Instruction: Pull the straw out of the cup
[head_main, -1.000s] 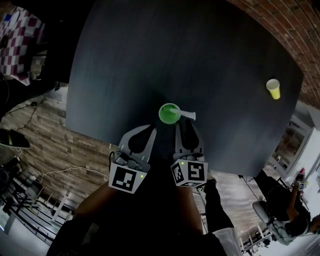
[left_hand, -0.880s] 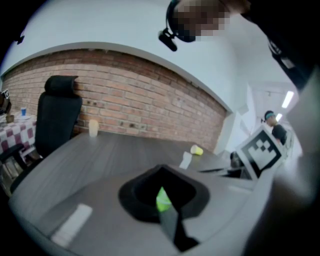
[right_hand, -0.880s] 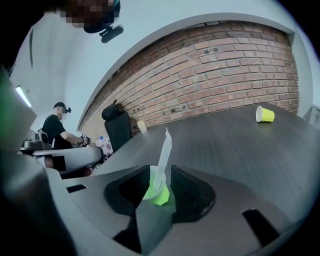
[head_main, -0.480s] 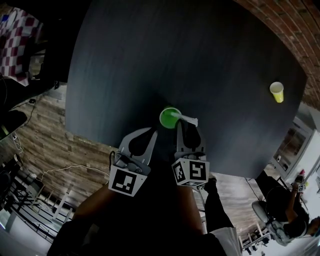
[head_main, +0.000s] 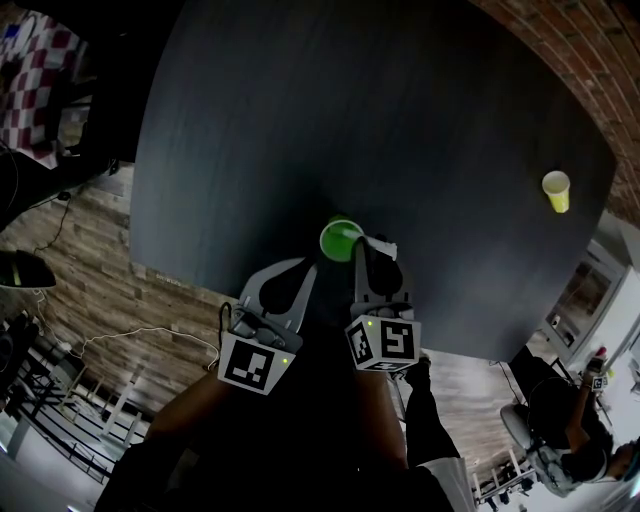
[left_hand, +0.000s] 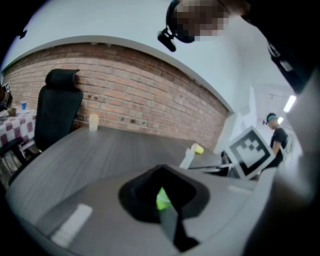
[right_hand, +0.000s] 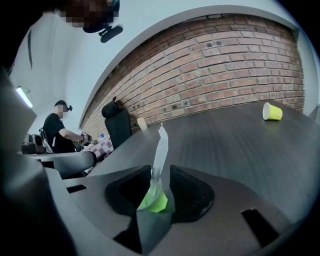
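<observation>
A green cup (head_main: 340, 240) stands near the front edge of the dark table (head_main: 400, 100). Its white straw (head_main: 378, 243) leans out to the right. In the right gripper view the straw (right_hand: 161, 150) rises between the pads of my right gripper (right_hand: 160, 185), which is shut on it just above the cup (right_hand: 152, 202). In the head view the right gripper (head_main: 366, 250) reaches the cup's right rim. My left gripper (head_main: 307, 266) is shut just left of the cup, apart from it. The cup (left_hand: 162, 199) shows green through the left gripper (left_hand: 166, 212).
A yellow cup (head_main: 556, 190) lies at the table's far right edge. A small white cup (left_hand: 93, 122) and a black office chair (left_hand: 60, 110) stand at the far side by the brick wall. A person (right_hand: 57, 132) stands off to the left.
Both grippers have crept a little closer to the green cup. The straw still leans right, over the right gripper's tips.
</observation>
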